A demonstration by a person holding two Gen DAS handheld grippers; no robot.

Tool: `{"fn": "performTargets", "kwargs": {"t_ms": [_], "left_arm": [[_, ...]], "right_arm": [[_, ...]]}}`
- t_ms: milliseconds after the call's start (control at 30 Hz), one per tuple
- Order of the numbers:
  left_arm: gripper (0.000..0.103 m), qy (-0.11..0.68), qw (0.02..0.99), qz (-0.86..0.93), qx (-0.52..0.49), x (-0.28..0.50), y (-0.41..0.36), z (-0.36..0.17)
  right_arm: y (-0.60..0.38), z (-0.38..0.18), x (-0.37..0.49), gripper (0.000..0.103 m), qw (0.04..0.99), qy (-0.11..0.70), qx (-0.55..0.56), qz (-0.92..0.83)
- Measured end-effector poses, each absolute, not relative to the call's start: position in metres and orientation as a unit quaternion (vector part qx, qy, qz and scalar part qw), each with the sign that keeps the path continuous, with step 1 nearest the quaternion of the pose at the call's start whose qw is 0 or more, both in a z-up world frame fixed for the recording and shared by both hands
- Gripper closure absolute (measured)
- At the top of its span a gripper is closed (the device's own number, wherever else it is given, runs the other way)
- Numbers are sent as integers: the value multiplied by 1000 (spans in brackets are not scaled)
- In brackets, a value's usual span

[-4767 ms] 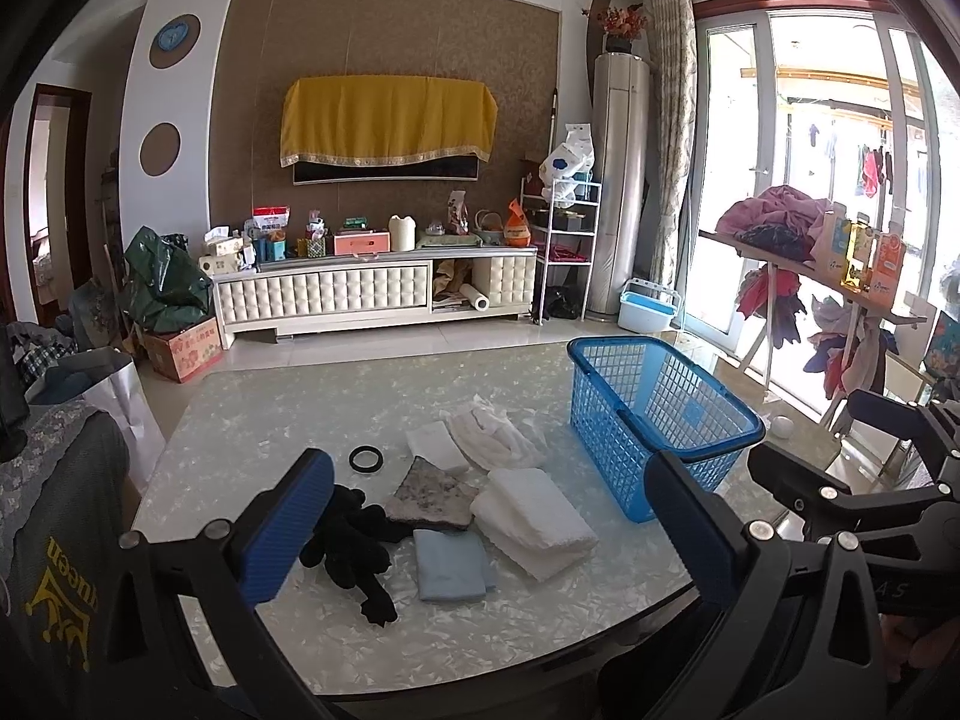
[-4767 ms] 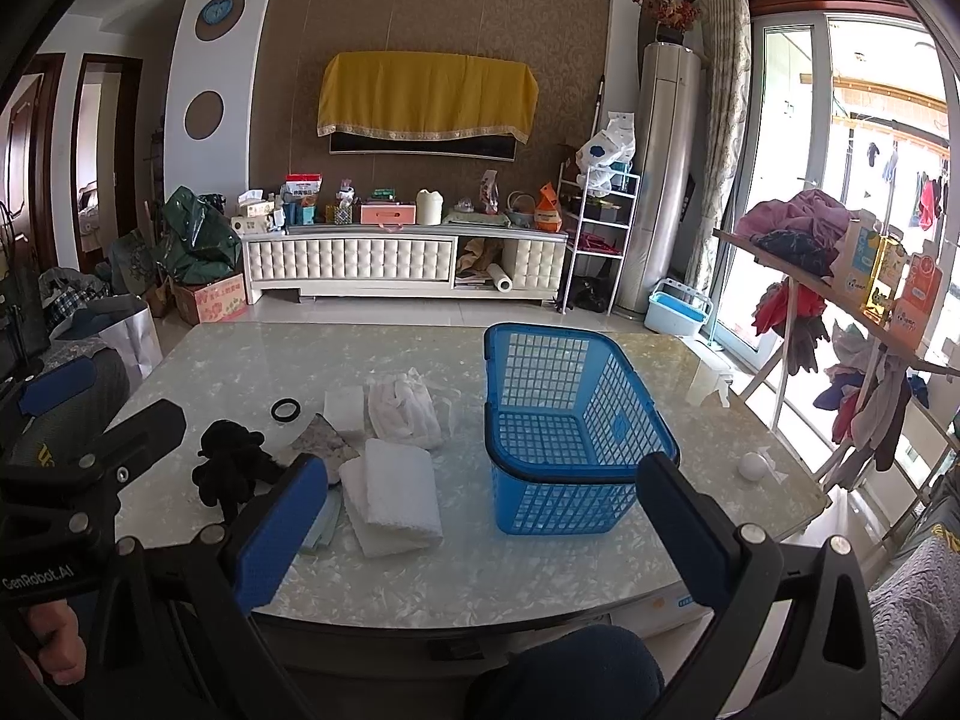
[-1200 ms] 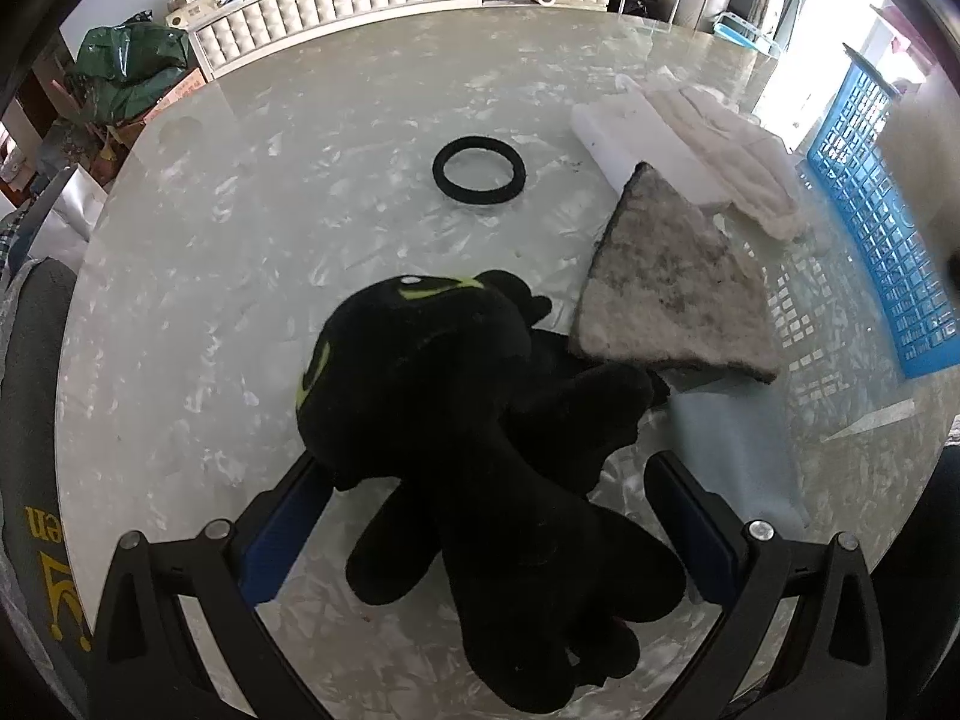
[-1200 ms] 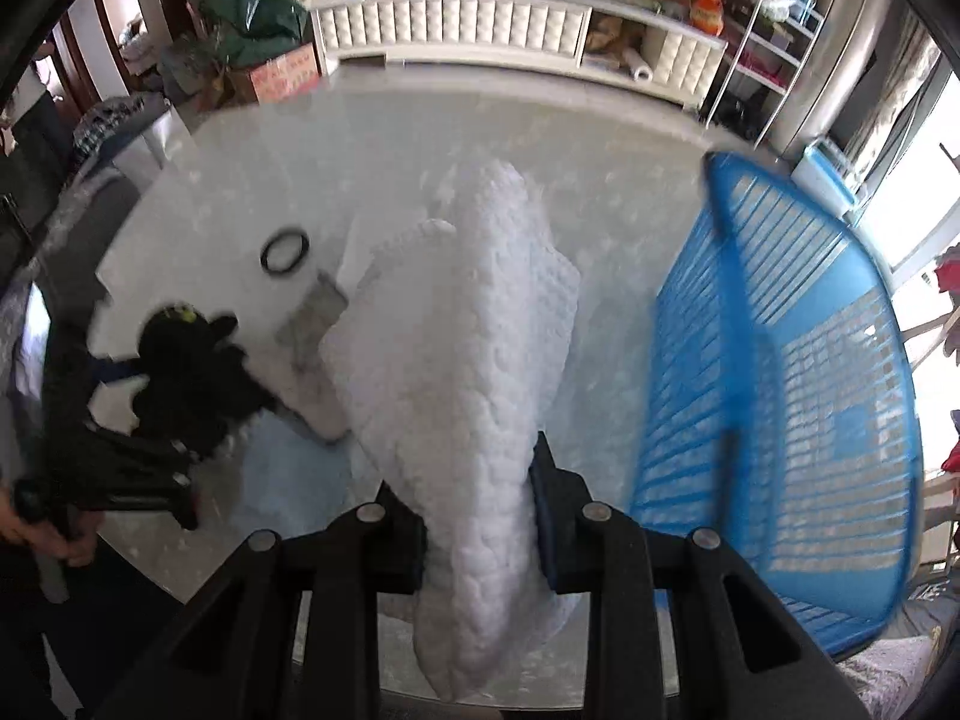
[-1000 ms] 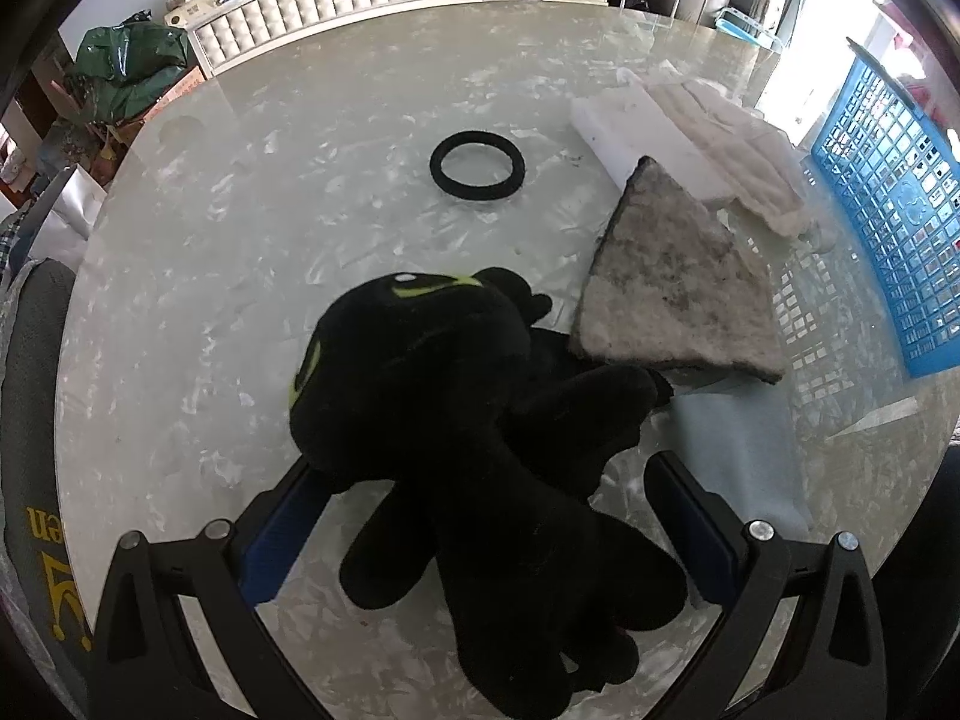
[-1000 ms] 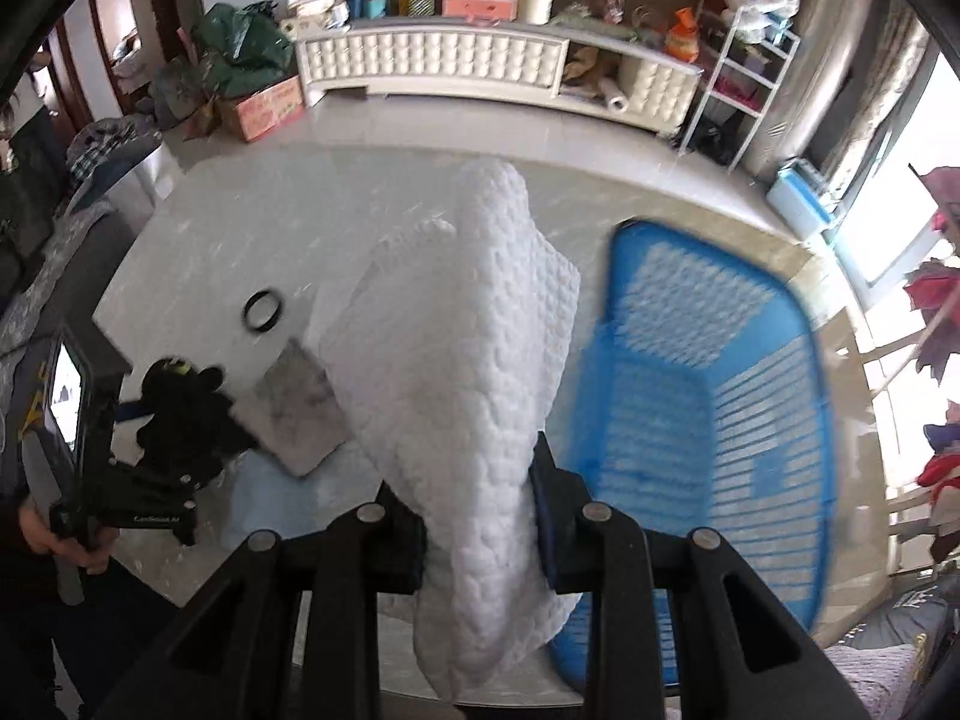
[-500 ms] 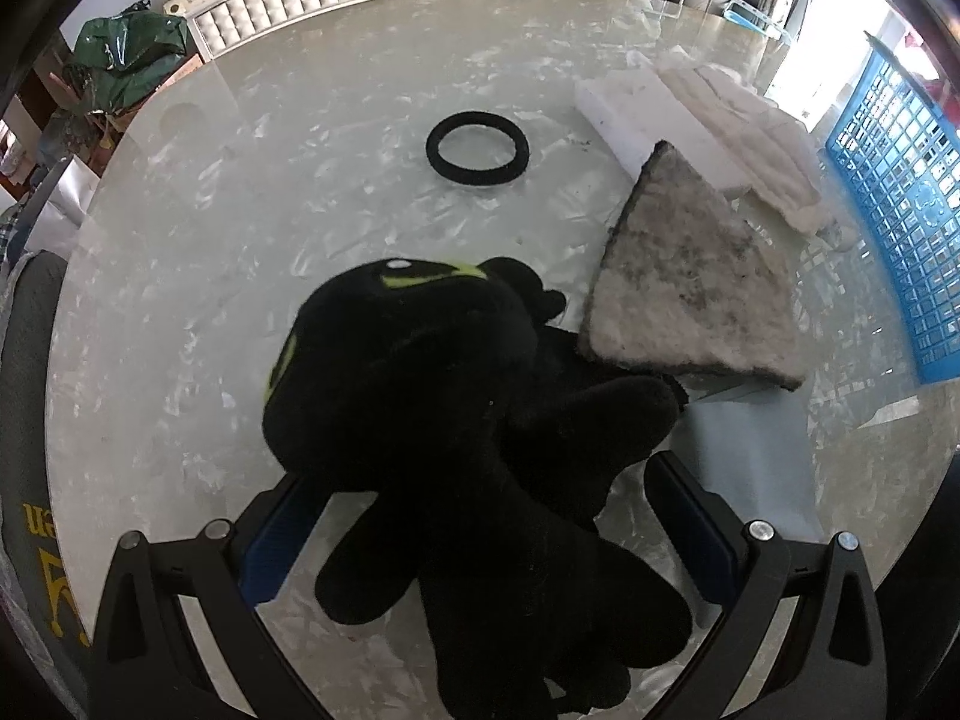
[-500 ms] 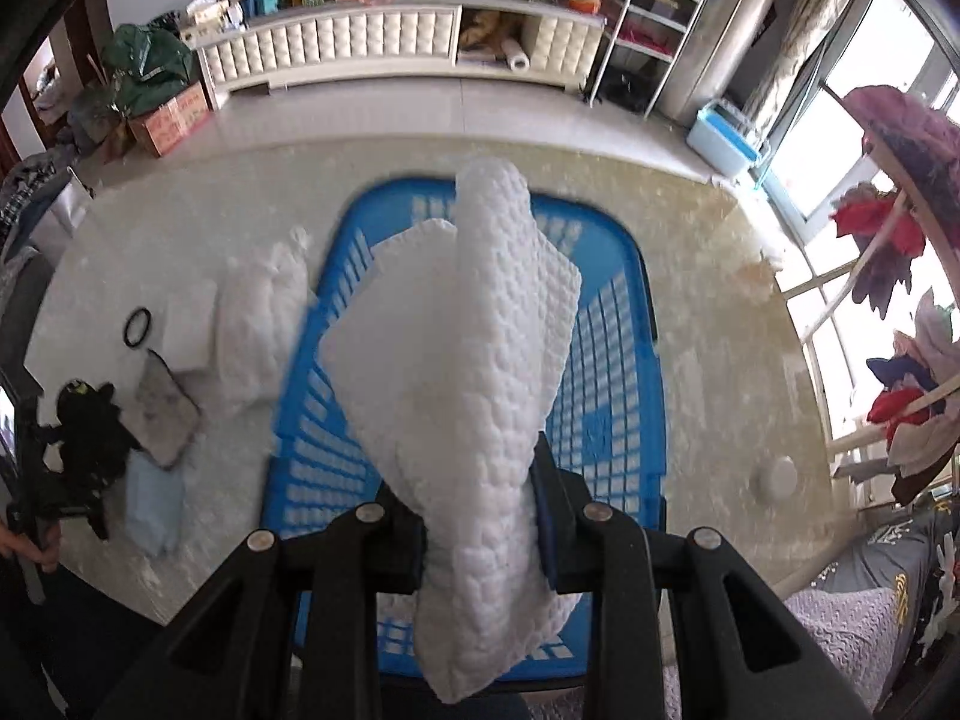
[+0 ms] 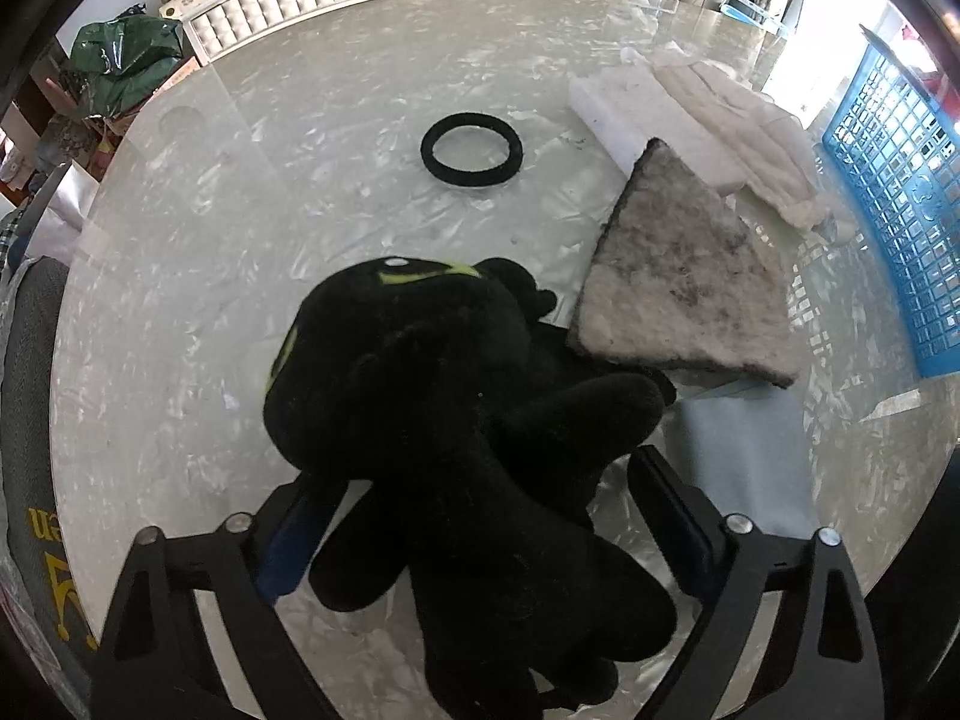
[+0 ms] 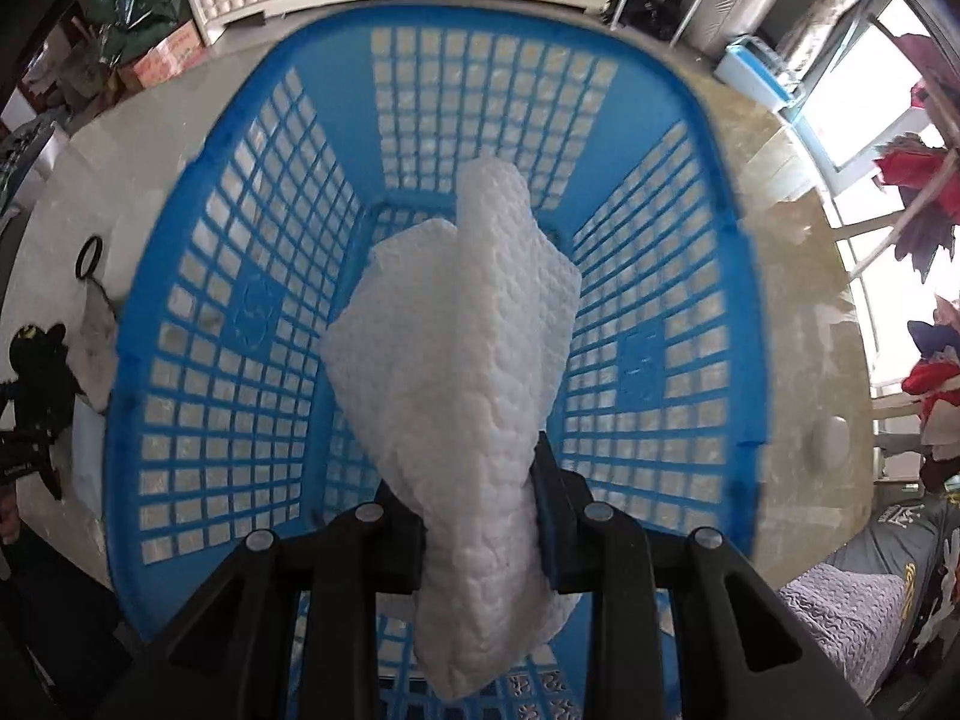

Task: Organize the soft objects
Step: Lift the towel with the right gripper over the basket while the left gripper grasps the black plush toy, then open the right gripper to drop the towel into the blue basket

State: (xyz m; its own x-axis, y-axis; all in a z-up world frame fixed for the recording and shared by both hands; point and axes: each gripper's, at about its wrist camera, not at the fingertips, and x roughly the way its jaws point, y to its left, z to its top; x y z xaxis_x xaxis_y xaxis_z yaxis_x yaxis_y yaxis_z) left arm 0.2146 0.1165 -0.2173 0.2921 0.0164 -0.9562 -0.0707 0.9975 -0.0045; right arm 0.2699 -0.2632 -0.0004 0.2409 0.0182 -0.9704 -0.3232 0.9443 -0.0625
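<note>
We pinch the white towel (image 10: 456, 360) in our right gripper (image 10: 480, 516) over the blue basket (image 10: 198, 276), ready to drop it. Our left gripper (image 9: 474, 498), jaws closing, straddles the black plush toy (image 9: 444, 396) to lift it next.

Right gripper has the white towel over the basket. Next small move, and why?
Probably open the right gripper and drop it. The white towel hangs clamped between its pads, inside the blue basket walls and above the empty grid floor, so it should land inside.
</note>
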Motion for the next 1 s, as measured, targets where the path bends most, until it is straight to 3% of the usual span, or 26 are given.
{"fn": "performTargets", "kwargs": {"t_ms": [200, 333, 833, 1000], "left_arm": [[32, 596, 802, 27, -24, 213, 117, -209], [39, 599, 800, 29, -26, 212, 118, -206], [42, 595, 801, 43, -39, 201, 131, -195], [42, 585, 809, 47, -41, 194, 135, -181]], "right_arm": [[-246, -11, 264, 76, 762, 605, -161, 167], [-235, -7, 257, 76, 758, 594, -185, 193], [-222, -8, 240, 76, 737, 590, -231, 236], [-219, -10, 233, 63, 737, 598, -229, 216]]}}
